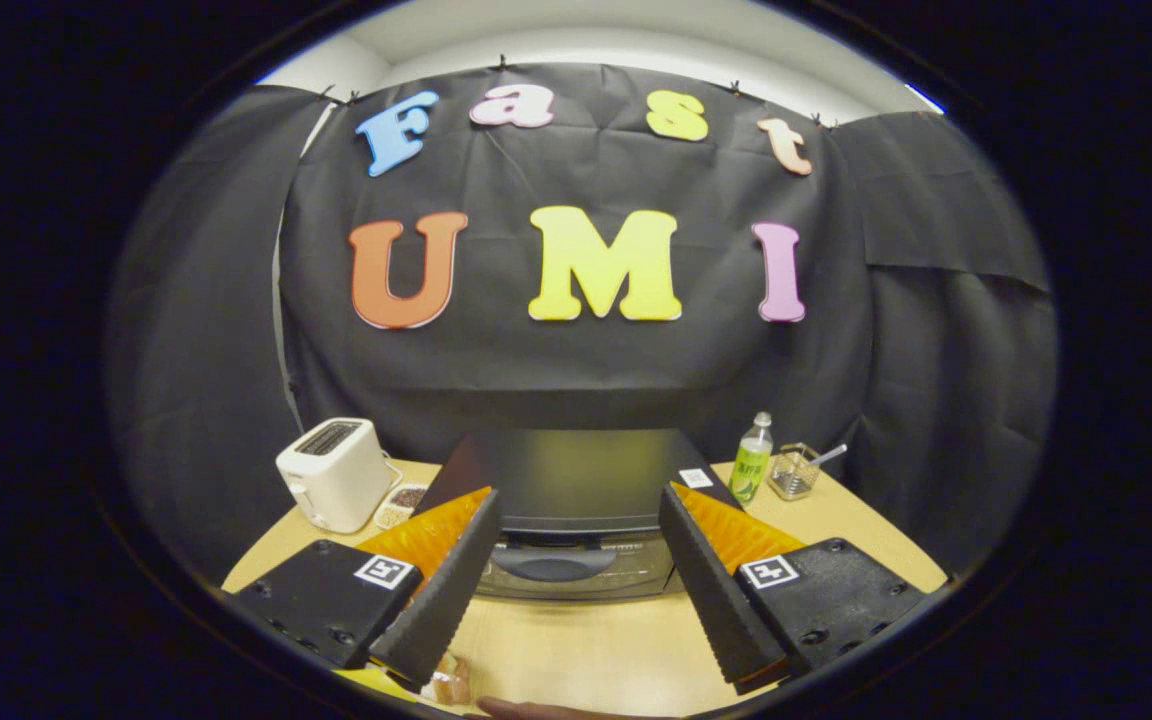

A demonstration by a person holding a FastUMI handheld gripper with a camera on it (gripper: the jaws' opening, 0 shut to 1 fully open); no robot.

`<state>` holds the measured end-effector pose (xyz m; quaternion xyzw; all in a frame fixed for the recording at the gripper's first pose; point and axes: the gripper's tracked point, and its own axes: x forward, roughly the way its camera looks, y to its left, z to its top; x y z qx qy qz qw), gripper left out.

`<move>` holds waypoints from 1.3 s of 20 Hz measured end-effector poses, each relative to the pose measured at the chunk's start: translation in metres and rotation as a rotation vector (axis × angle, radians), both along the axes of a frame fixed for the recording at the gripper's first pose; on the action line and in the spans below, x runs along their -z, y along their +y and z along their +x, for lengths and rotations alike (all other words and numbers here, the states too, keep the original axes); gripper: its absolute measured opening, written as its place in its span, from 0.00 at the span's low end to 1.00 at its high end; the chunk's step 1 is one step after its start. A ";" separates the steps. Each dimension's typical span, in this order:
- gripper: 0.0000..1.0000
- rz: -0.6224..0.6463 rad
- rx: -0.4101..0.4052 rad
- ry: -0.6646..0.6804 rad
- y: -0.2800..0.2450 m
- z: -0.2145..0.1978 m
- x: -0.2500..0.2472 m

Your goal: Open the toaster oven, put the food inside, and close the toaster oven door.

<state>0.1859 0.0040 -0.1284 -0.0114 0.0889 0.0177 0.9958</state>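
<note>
A dark toaster oven [576, 480] stands on the wooden table [596, 640], just beyond my fingers. Its door, with a curved handle [554, 566] on the front, is closed. My gripper [576, 515] hovers above the table in front of the oven, open wide, with nothing between the fingers. The two fingers frame the oven's front. A small piece of food [453, 684] lies on the table near the base of the left finger, partly hidden by it.
A white slot toaster [334, 472] stands left of the oven, with a small dish of grains [400, 505] beside it. To the oven's right are a green-labelled bottle [752, 458] and a clear container with a spoon [796, 470]. Something skin-coloured, perhaps a hand [536, 710], shows at the table's near edge.
</note>
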 end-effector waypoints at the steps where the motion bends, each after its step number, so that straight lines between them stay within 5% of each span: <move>1: 1.00 0.000 -0.002 0.022 0.003 0.010 0.014; 14: 1.00 0.009 0.022 0.168 0.028 0.073 0.089; 26: 1.00 0.055 0.011 0.390 0.020 -0.008 0.144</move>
